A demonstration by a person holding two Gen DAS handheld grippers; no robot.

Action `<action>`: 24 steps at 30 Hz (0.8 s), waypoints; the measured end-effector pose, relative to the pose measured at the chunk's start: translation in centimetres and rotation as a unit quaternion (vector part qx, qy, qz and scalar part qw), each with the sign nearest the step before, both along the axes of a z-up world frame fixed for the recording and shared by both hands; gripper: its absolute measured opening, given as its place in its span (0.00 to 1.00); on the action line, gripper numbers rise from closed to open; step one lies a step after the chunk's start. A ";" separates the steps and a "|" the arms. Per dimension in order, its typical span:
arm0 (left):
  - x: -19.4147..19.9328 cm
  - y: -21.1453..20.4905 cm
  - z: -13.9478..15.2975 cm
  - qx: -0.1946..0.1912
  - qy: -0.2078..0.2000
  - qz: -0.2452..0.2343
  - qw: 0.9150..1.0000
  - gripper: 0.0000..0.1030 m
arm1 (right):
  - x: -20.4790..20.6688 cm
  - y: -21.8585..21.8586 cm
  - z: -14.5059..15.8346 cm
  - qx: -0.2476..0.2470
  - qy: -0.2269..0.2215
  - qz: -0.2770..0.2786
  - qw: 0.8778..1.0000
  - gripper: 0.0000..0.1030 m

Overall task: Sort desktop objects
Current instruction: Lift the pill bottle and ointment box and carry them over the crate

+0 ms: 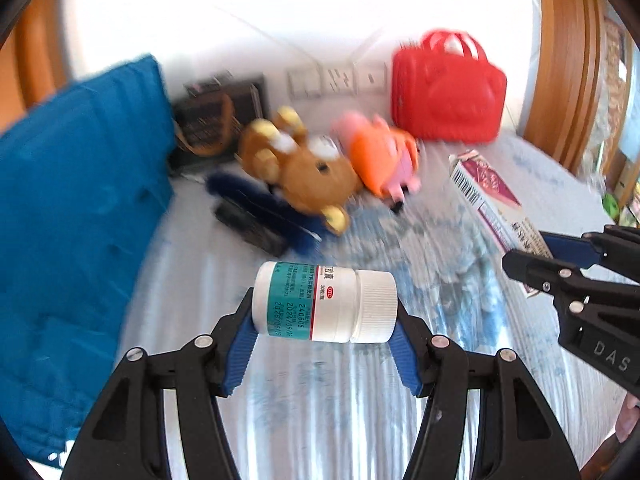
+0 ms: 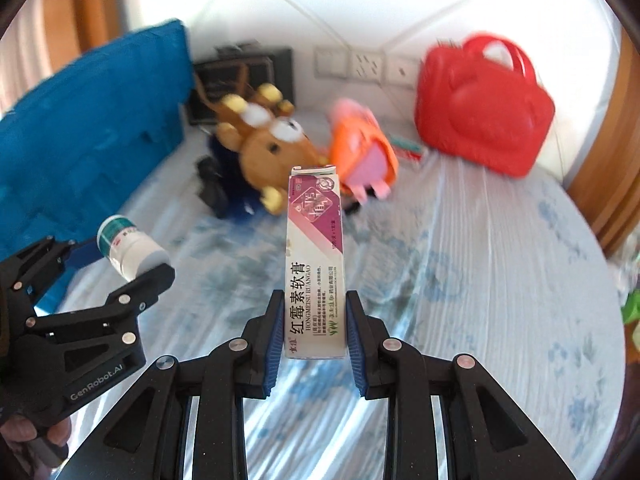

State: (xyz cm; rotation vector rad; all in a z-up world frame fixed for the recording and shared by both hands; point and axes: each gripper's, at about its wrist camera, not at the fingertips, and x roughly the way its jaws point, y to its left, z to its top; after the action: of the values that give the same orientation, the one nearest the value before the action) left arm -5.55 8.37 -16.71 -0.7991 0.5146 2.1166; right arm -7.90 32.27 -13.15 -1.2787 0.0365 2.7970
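My left gripper (image 1: pixel 324 320) is shut on a white medicine bottle (image 1: pixel 324 302) with a green label, held sideways above the table. It also shows in the right wrist view (image 2: pixel 132 252) at the left. My right gripper (image 2: pixel 314 320) is shut on a long ointment box (image 2: pixel 316 256) with purple print, held lengthwise between the fingers. The box (image 1: pixel 488 196) and right gripper (image 1: pixel 560 256) show at the right of the left wrist view.
A brown plush bear (image 2: pixel 264 148), an orange and pink plush pig (image 2: pixel 360 152) and a red plastic handbag (image 2: pixel 484 108) lie at the back. A blue fabric box (image 2: pixel 92 144) stands at the left, dark boxes (image 2: pixel 240 76) behind. The table (image 2: pixel 480 280) has a blue-patterned cloth.
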 end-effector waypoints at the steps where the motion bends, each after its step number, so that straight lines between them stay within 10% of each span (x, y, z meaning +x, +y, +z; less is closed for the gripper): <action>1: 0.4 -0.8 0.9 0.010 0.008 0.006 1.000 0.57 | 0.6 -0.7 0.9 0.003 0.011 0.006 1.000 0.27; 14: -0.3 -13.2 9.9 0.106 0.120 0.062 0.985 0.57 | 4.9 -12.6 11.0 0.045 0.145 0.061 0.987 0.28; 24: -6.7 -24.6 16.4 0.156 0.197 0.142 0.957 0.57 | 2.6 -25.1 16.4 0.020 0.217 0.107 0.970 0.28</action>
State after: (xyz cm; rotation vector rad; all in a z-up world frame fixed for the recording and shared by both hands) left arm -12.20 -16.20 -0.29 -0.2809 0.2634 2.5607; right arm -5.31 7.13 3.29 -0.6757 -0.1438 3.1874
